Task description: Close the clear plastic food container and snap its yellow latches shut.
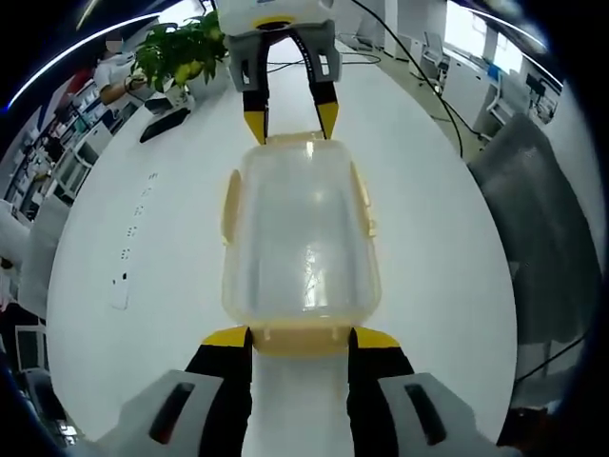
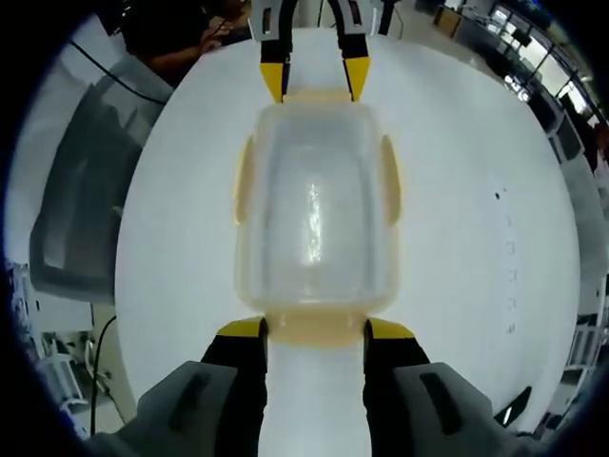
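A wide open-plan room surrounds the scene: rows of desks and screens run along the far side in the left gripper view, with bright windows beyond, and a person (image 1: 112, 78) leans near the far edge of the table. No writing or brand can be read anywhere.

The white table (image 1: 457, 286) is round-edged and glossy, and carries everything. A grey chair back (image 1: 542, 228) stands just beside its edge; in the right gripper view the same chair (image 2: 81, 190) sits at the other side. A black cable (image 1: 428, 95) trails over the tabletop, and a row of small dark marks (image 1: 128, 248) dots the surface, too small to make out.

A green potted plant (image 1: 186, 48) stands near the far edge of the table.

The clear plastic food container (image 1: 303, 238) lies in the middle of the table with its lid on, between the two grippers. Yellow latches (image 1: 230, 205) show along its sides and ends.

The left gripper (image 1: 300, 338) has its jaws spread apart, one yellow tip at each side of the near end latch, touching or just beside it. The right gripper (image 2: 316, 330) stands the same way at the opposite end of the container (image 2: 314, 214), jaws parted around that end's latch (image 2: 316, 327).
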The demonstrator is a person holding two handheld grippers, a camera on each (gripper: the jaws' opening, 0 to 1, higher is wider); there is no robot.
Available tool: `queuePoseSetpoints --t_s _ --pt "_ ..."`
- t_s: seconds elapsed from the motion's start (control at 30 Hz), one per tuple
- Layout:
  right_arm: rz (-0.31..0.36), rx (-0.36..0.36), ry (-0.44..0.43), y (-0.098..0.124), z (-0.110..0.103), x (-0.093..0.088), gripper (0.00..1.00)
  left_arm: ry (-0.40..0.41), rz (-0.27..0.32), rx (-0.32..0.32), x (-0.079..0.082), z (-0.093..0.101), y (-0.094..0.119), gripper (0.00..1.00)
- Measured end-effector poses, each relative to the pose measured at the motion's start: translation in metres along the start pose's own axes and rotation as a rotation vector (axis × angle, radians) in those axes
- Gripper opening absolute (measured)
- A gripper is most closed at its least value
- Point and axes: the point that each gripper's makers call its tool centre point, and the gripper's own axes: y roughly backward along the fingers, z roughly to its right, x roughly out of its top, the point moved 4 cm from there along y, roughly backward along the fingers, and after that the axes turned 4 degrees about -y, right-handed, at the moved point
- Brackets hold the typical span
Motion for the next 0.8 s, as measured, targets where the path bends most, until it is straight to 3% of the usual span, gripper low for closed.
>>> queuePoseSetpoints --t_s 0.33,0.57,0.8 --pt "-0.002 0.008 -0.019 0.000 -0.004 -0.001 0.36 -0.005 0.005 -0.001 -0.001 -0.001 -0.001 0.33" --pt "-0.004 0.018 -0.052 -0.002 -0.007 -0.005 0.36 -0.043 -0.035 0.013 -0.008 -0.001 -0.002 0.32" --pt "-0.023 0.017 -0.072 0.000 -0.011 -0.015 0.37 -0.014 -0.032 0.016 -0.012 -0.002 0.002 0.34"
